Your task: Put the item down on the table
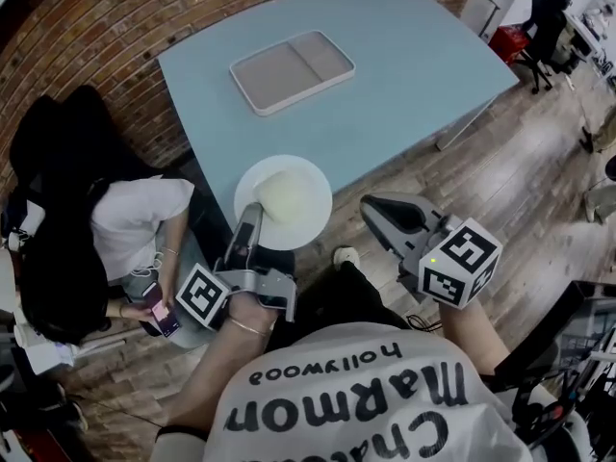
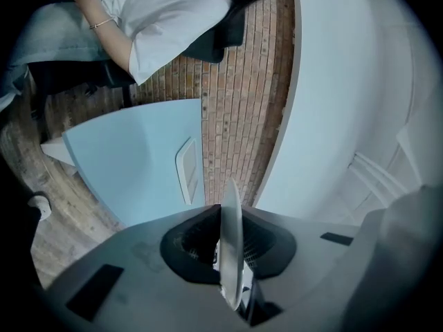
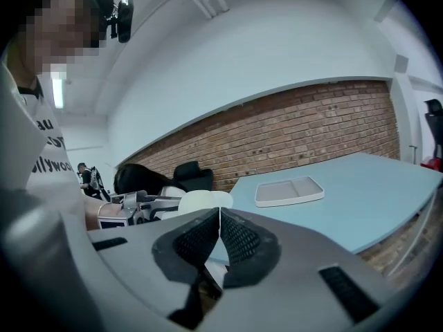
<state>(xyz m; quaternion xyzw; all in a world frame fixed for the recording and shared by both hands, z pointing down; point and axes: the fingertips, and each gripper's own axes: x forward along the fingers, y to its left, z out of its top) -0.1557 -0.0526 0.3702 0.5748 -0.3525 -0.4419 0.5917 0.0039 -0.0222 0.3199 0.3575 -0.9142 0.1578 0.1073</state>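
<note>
A round white plate (image 1: 284, 200) with a pale mound on it hangs at the near edge of the light blue table (image 1: 385, 75). My left gripper (image 1: 247, 227) is shut on the plate's near rim. In the left gripper view the plate (image 2: 231, 244) shows edge-on between the jaws, which are clamped on it. My right gripper (image 1: 380, 210) hovers to the right of the plate, off the table's edge, shut with nothing between its pads (image 3: 220, 237). In the right gripper view the plate (image 3: 204, 201) and the left gripper (image 3: 131, 206) appear at the left.
A grey two-part tray (image 1: 292, 69) lies on the far half of the table. A seated person (image 1: 106, 229) with a phone is close at the left, beside a brick wall (image 1: 96, 37). Wooden floor and an office chair (image 1: 539, 22) lie to the right.
</note>
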